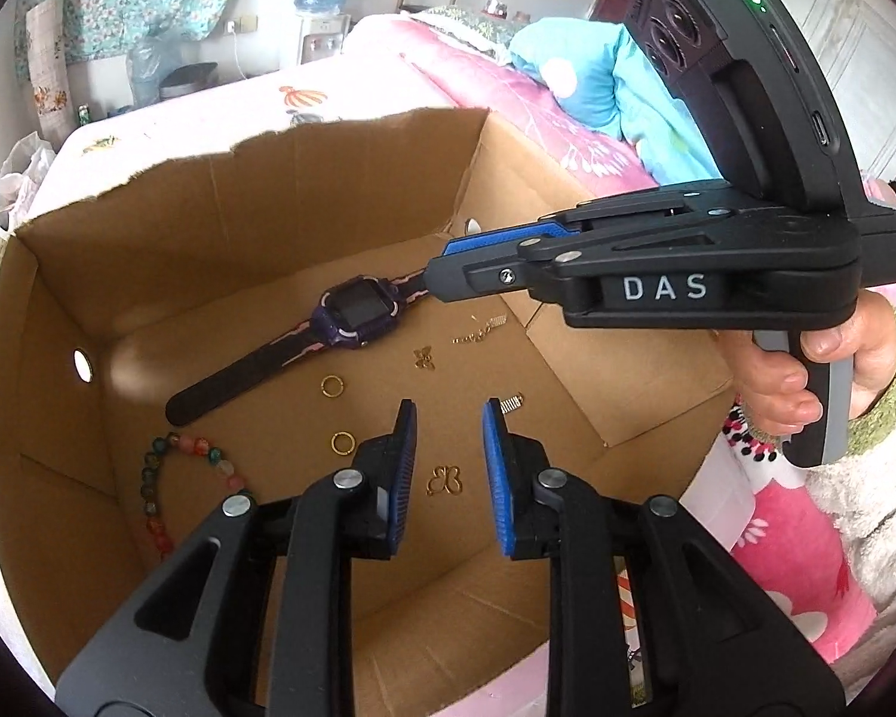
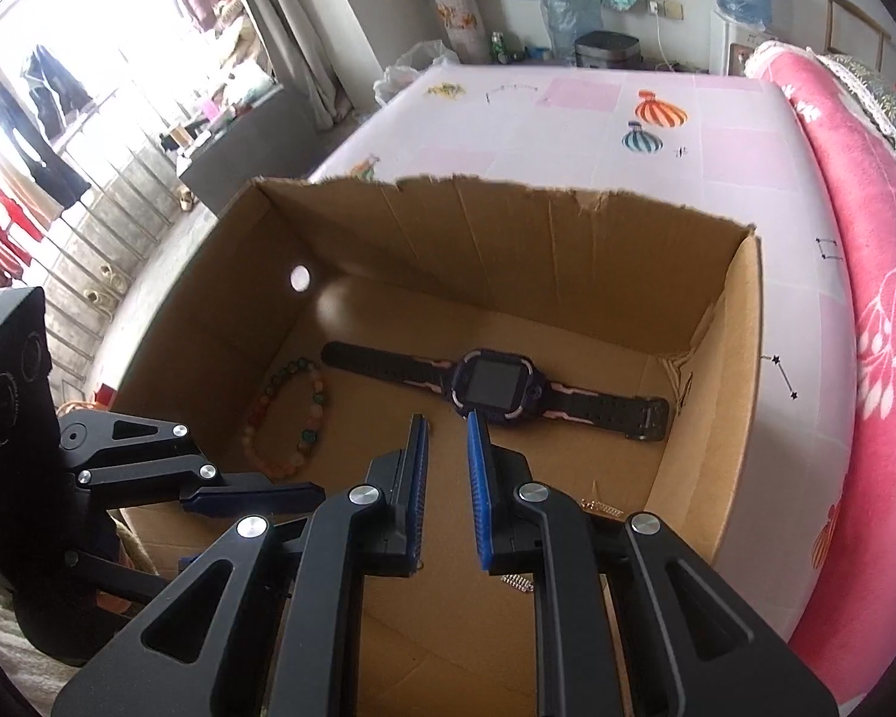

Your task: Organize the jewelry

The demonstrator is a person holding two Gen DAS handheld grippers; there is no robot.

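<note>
Inside the cardboard box (image 1: 221, 239), which sits on the bed (image 2: 567, 119), all the jewelry lies loose on the box floor. Your left gripper (image 1: 448, 466) hangs over the near part of the floor with its jaws parted and nothing between them. The gold butterfly charm (image 1: 445, 480) lies on the cardboard directly below the gap, which suggests this is your next pickup.

Your right gripper (image 2: 448, 472) points down into the box from the other side. Its jaws stand slightly apart with a narrow gap and grip nothing. From the left wrist view, its tip sits just beside the end of the watch (image 1: 352, 313) strap; whether it touches the strap cannot be told.

Note the layout before you commit:
- The watch lies flat, straps extended, across the middle of the floor.
- The bead bracelet (image 1: 167, 478) lies curved near the left wall.
- Two gold rings (image 1: 332, 385) lie apart, between the watch strap and your left jaws.
- A second butterfly charm (image 1: 424, 357) and a short gold chain piece (image 1: 478, 331) lie beyond them.
- A small spring-like piece (image 1: 512, 403) sits just beside your left gripper's right pad.

The small pieces are flat and thin, so expect them to slide on the cardboard; a steep descent with the jaws straddling the charm is likely needed. No piece appears sorted yet.
</note>
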